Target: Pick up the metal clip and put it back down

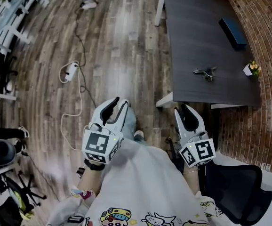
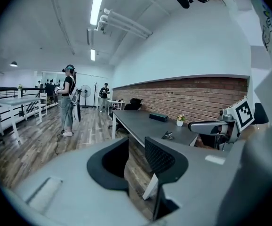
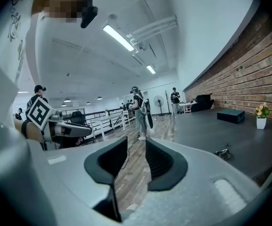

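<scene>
The metal clip (image 1: 205, 73) is too small for detail.

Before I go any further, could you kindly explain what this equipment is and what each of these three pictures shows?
There is no robot here: a person holds a hand-held gripper in each hand. The head view comes from a camera on the person's head, looking steeply down at the left gripper and the right gripper. Each carries a cube with square markers. The other two pictures come from cameras riding on the grippers, each looking along its own two fingers. In both views the fingers stand apart with only floor showing between them, so nothing is held. Ahead is a dark table bearing the metal clip, a dark box and a small pot of flowers. Neither gripper touches the clip.
</scene>
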